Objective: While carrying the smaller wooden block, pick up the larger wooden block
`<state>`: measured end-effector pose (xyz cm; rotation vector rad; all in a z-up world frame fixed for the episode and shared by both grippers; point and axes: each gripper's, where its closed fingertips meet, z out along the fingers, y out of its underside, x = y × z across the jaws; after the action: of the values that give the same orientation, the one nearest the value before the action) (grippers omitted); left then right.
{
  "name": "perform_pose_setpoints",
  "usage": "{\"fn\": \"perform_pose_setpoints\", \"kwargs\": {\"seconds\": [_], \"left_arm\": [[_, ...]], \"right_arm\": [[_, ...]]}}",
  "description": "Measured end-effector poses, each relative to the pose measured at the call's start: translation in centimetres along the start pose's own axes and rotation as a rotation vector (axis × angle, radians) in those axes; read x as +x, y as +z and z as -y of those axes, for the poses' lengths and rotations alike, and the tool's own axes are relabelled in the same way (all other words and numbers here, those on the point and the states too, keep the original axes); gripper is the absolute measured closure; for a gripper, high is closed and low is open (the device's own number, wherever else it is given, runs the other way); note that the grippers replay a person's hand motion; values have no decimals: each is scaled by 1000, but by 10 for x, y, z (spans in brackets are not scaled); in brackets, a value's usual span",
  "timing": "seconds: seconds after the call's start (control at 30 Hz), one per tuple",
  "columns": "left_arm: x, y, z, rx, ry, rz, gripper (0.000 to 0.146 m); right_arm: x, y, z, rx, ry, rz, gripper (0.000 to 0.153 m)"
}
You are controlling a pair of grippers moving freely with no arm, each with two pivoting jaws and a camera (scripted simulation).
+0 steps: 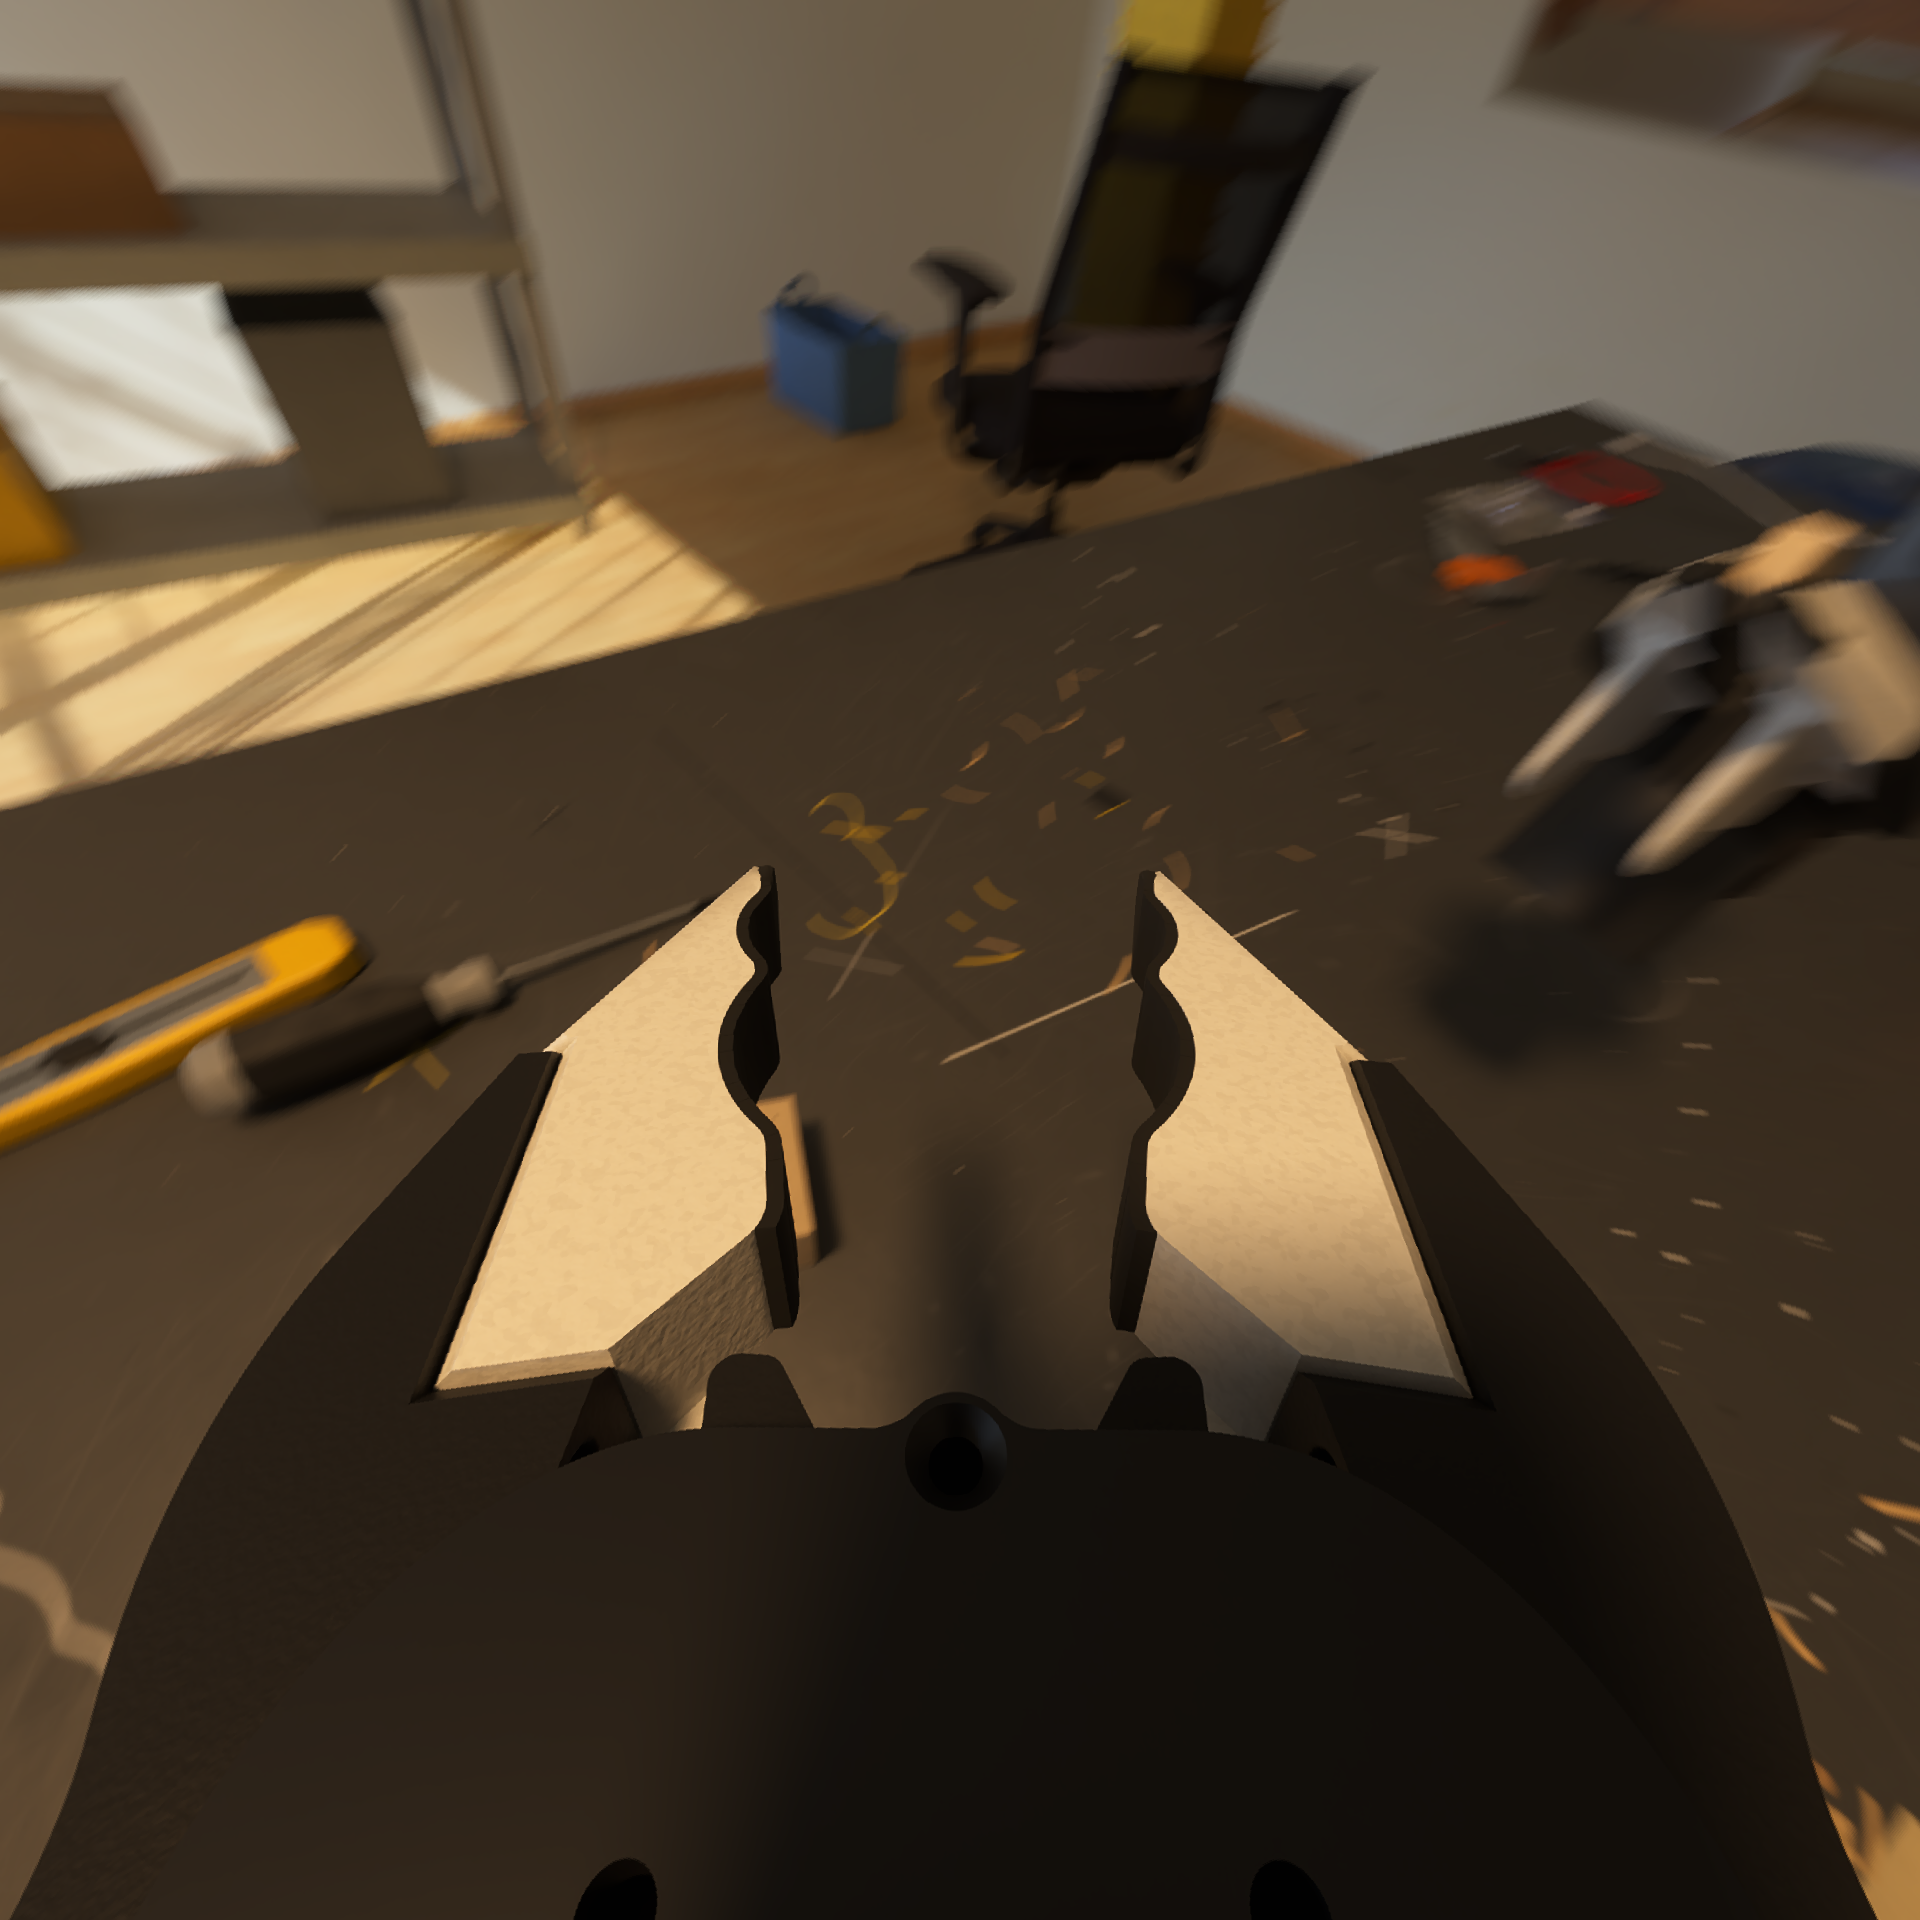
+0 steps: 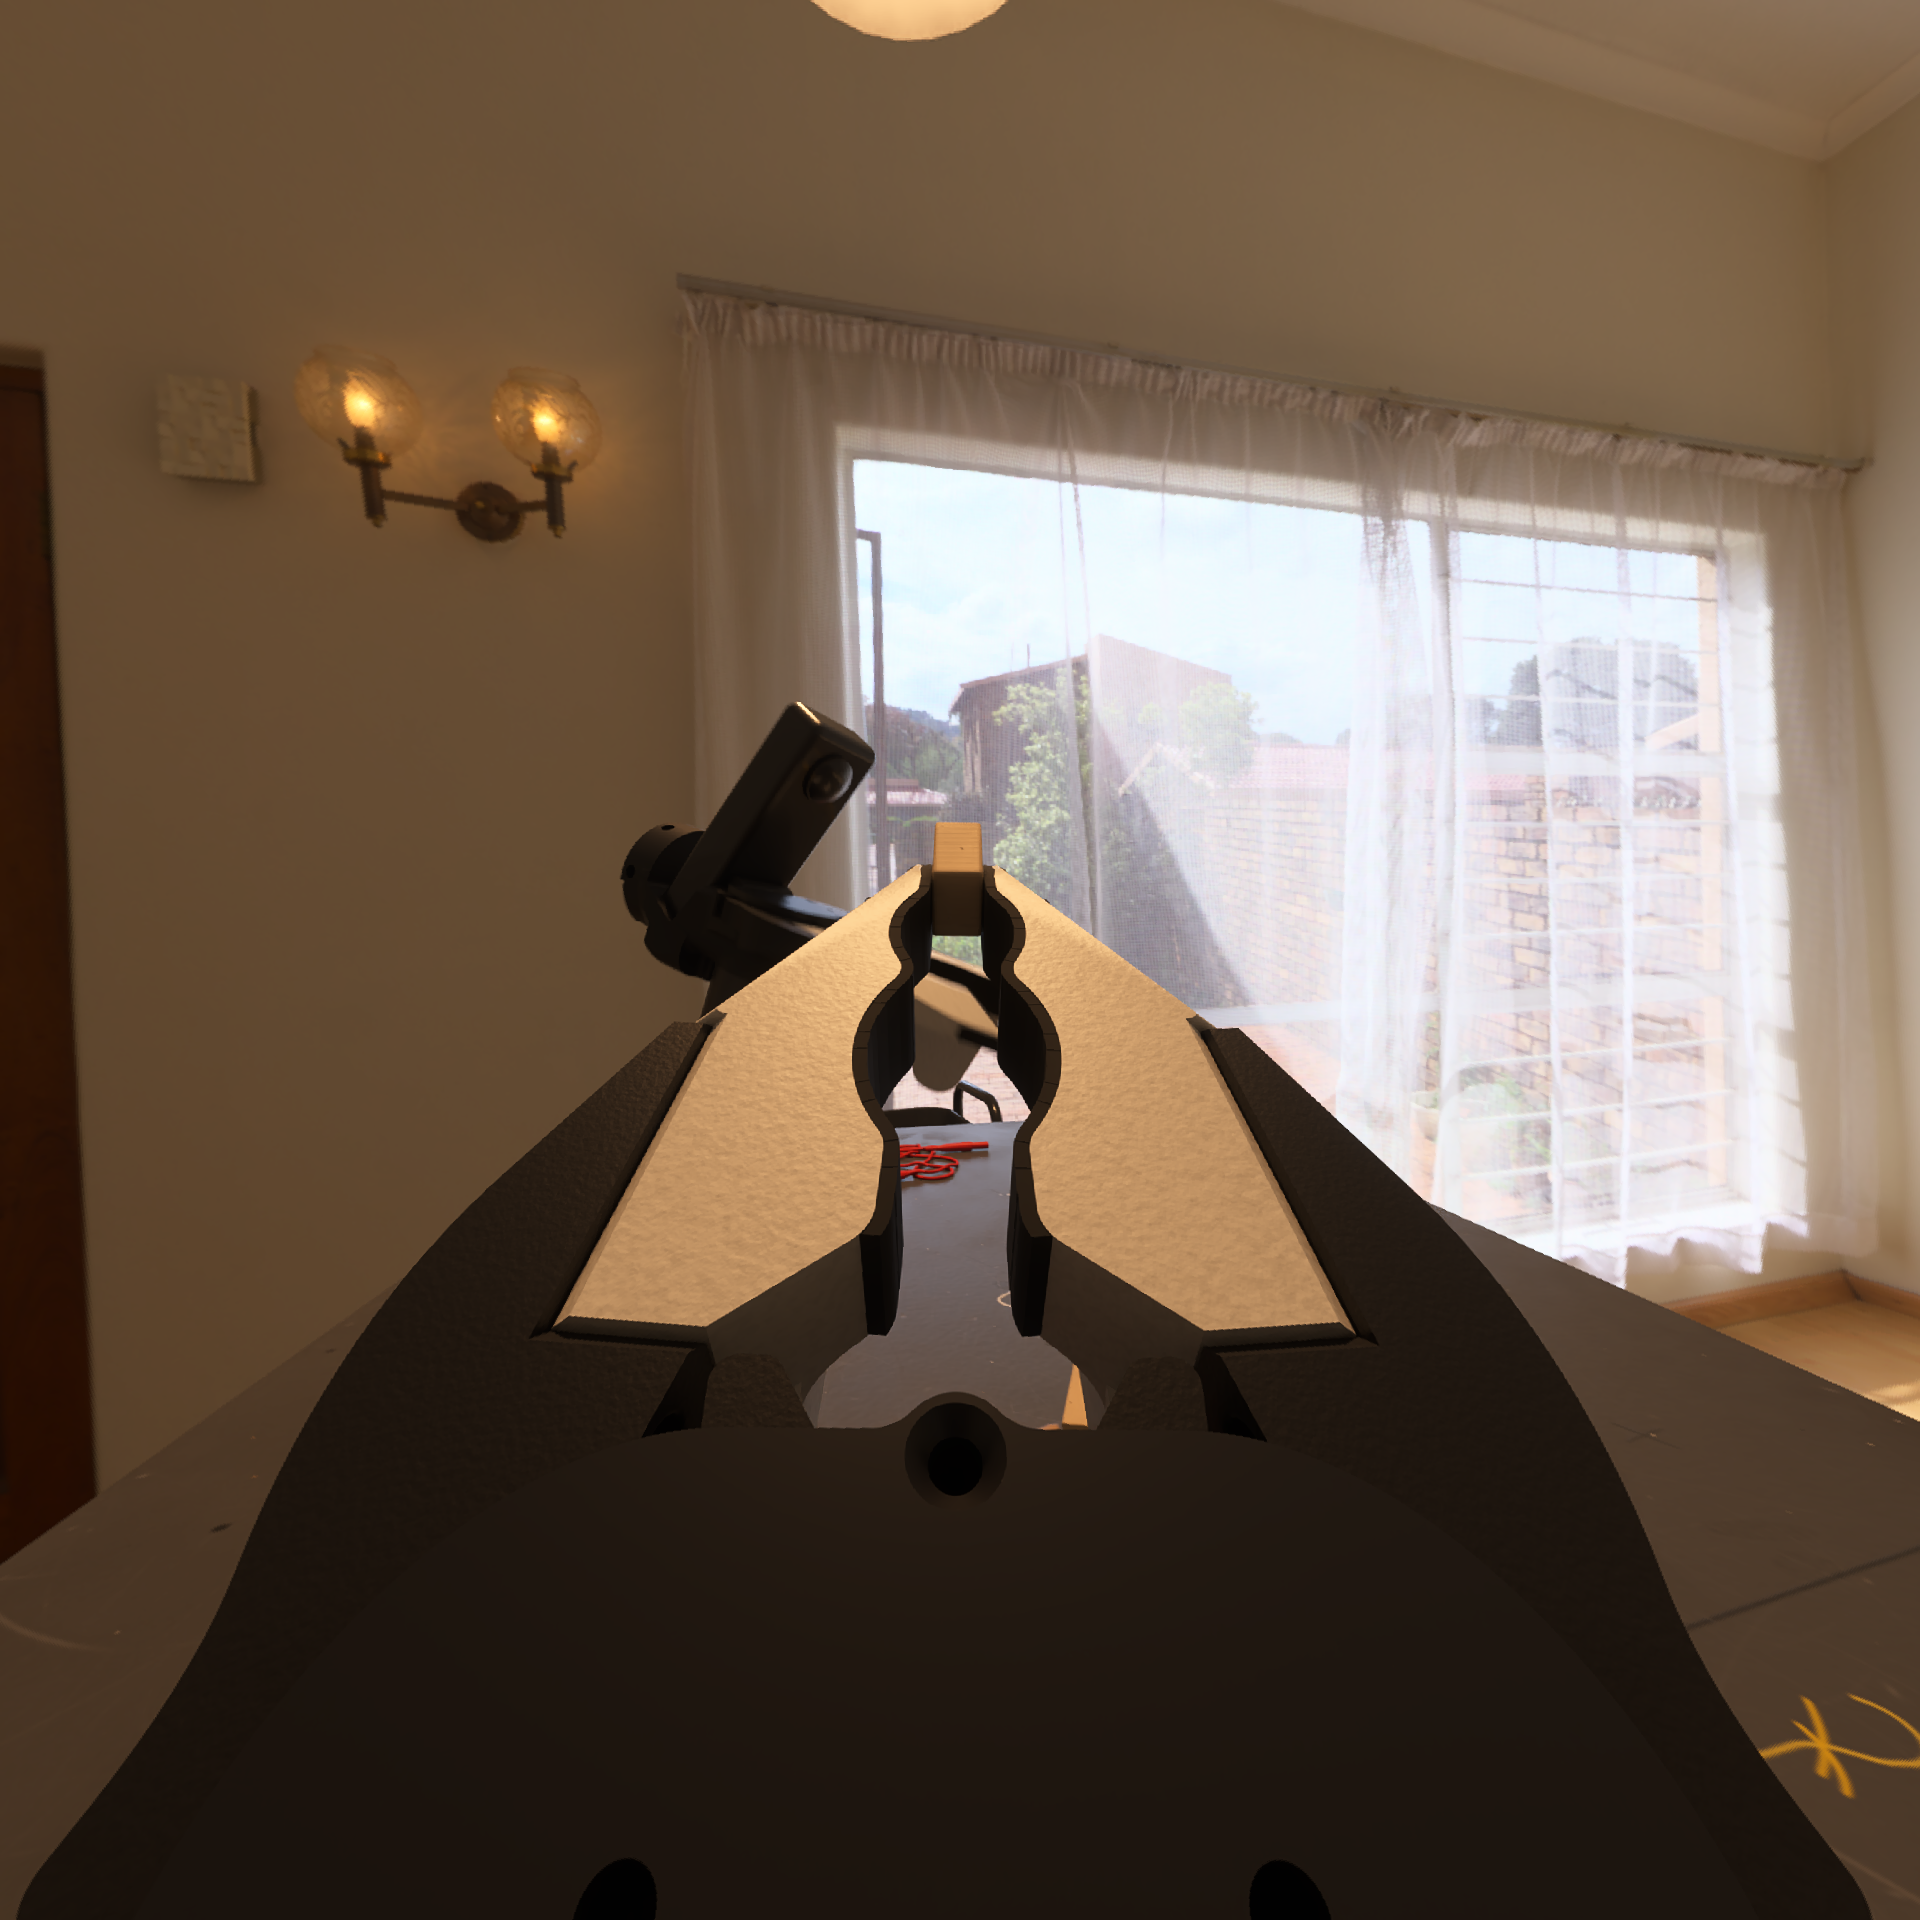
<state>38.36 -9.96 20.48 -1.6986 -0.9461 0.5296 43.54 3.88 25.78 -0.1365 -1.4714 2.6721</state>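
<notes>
Right wrist view: right gripper (image 2: 958,883) jaws pinch the smaller wooden block (image 2: 957,875); left gripper (image 1: 956,878) jaws gape above the table (image 1: 623,727).

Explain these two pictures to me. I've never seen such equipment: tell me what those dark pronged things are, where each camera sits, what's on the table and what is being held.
Each picture comes from a camera mounted on a hand-held gripper, looking forward along its two tan-padded fingers.

In the left wrist view, the left hand-held gripper is open above a dark table. A wooden block lies partly hidden behind its left finger; it is probably the larger one. Nearby lie a yellow utility knife and a black-handled screwdriver. The blurred shape at the right is the other gripper.

In the right wrist view, the right hand-held gripper is shut on the smaller wooden block, raised and facing a curtained window.
</notes>
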Motion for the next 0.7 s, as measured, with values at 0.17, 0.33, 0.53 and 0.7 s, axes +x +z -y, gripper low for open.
{"fn": "perform_pose_setpoints", "kwargs": {"seconds": [0.17, 0.33, 0.53, 0.7], "left_arm": [[-47, 36, -70, -150, -111, 269, 79], [-83, 55, -141, -357, 1, 461, 54], [-95, 62, -171, -394, -111, 426, 50], [-93, 65, -177, -435, -96, 357, 58]], "right_arm": [[7, -4, 2, -5, -8, -9, 145], [11, -6, -1, -9, 21, -12, 145], [11, -6, -4, -15, 37, -1, 145], [15, -7, -8, -27, 45, -11, 145]]}}
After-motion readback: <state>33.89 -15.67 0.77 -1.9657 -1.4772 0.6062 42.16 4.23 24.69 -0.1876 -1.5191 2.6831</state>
